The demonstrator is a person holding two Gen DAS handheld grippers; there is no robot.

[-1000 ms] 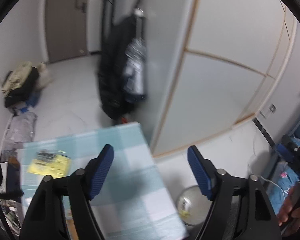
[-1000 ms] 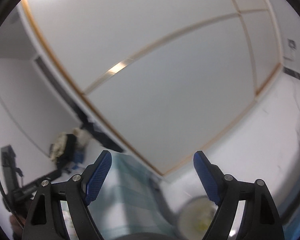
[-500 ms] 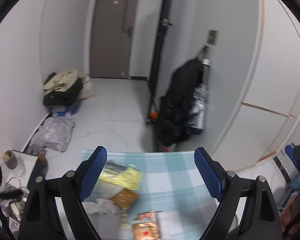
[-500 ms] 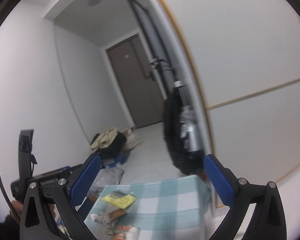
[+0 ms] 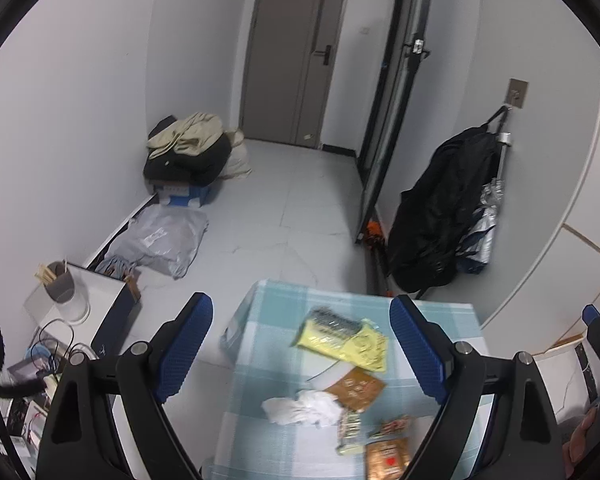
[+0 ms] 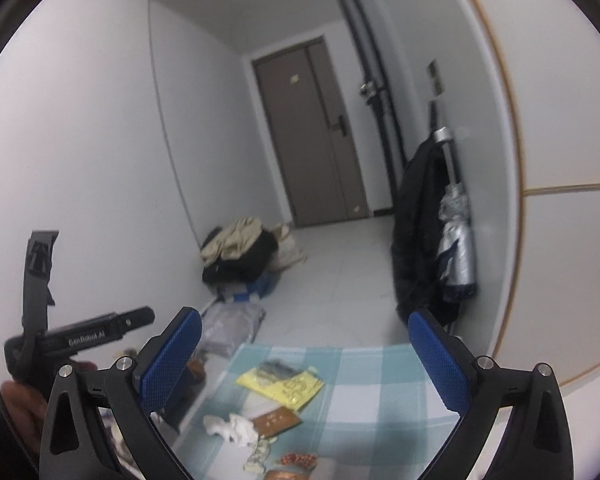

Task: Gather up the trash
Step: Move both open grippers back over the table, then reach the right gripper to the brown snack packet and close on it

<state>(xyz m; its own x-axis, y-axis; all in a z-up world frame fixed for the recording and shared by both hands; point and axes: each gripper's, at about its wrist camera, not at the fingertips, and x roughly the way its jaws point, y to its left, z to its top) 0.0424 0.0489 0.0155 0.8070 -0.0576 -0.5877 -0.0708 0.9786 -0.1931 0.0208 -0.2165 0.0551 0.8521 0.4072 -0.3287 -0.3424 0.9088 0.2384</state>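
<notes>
On the table [image 5: 452, 320] with its blue-and-white checked cloth, we see the trash scattered toward the near side: a yellow wrapper [image 5: 344, 338] lies farthest from us, a brown packet [image 5: 354, 390] sits just nearer, touching a crumpled white tissue [image 5: 302, 406] at its left, and several small snack wrappers [image 5: 380, 440] lie at the closest edge. Our left tool [image 5: 300, 352] hangs above the table with its blue pads spread wide and nothing between them; the trash shows through the gap. Our right tool [image 6: 300, 368] is likewise released, held above the same table, and in its view the yellow wrapper [image 6: 280, 386], the brown packet [image 6: 276, 420] and the tissue [image 6: 232, 428] lie between and below its fingers. The left handheld unit shows at that view's left edge. Beyond the table, a heap of clothes [image 5: 188, 148] rests against the left wall, a grey plastic bag [image 5: 160, 240] lies on the floor, a black jacket [image 5: 440, 216] hangs on the right wall, and a brown door [image 5: 296, 52] closes the hallway.
</notes>
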